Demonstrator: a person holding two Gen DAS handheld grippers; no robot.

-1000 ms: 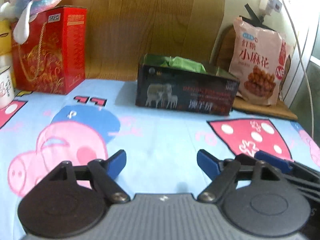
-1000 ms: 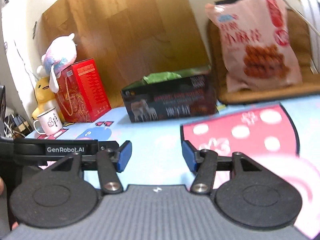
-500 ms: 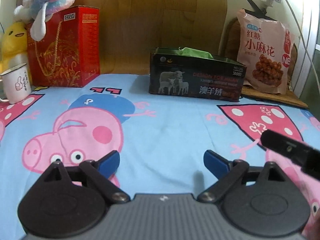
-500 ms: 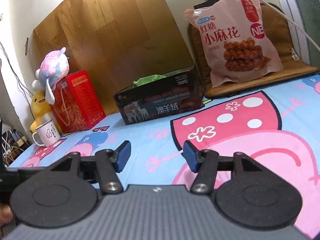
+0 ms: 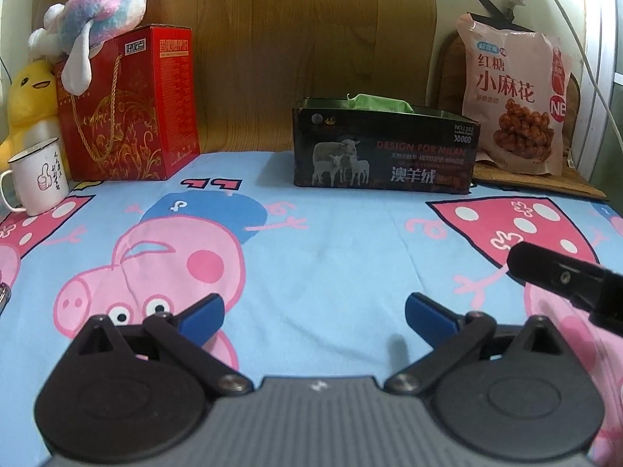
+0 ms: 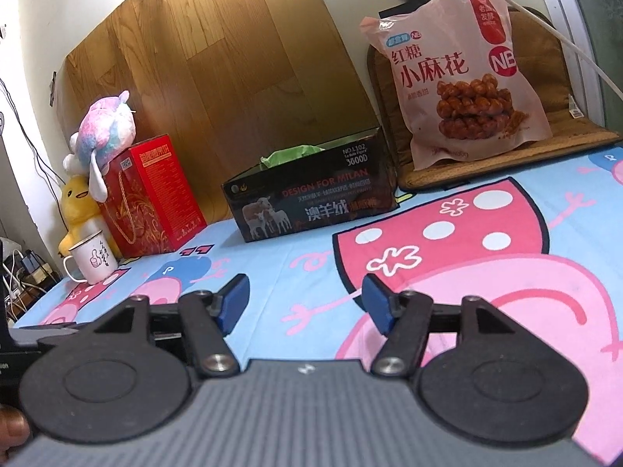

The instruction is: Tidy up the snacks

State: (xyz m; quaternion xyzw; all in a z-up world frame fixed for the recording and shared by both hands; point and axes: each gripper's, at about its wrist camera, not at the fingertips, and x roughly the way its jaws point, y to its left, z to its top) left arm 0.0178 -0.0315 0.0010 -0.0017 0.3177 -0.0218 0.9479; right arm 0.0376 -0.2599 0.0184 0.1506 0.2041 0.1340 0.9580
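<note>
We see the pink plastic snack bag printed with brown twisted pastries (image 5: 514, 97) standing upright, leaning back against a brown woven mat (image 5: 537, 181) just to the right of the black rectangular cardboard box with sheep printed on its side (image 5: 385, 150). Something green and crumpled (image 5: 379, 103) pokes above the box's rim; most of it is hidden inside, and we cannot tell what it is. Well to the left of the box stands a red gift box with gold swirls and a rope handle (image 5: 132, 105), a pink-and-blue plush toy (image 5: 97, 15) draped on top. Further left a yellow duck plush (image 5: 29, 101) is partly hidden behind a white enamel mug with a thumbs-up drawing (image 5: 39, 179), whose handle is cut off at the frame edge. All rest on a worktop covered by a light blue cartoon-pig cloth (image 5: 331, 241).

In front of the box, our left gripper (image 5: 313, 317) has its jaws opening, very wide, with nothing between them. Our right gripper (image 6: 305, 305) is also opening, empty too; in the left wrist view only a black piece of it shows. A fingertip (image 6: 11, 426) peeks in, mostly cut off.
</note>
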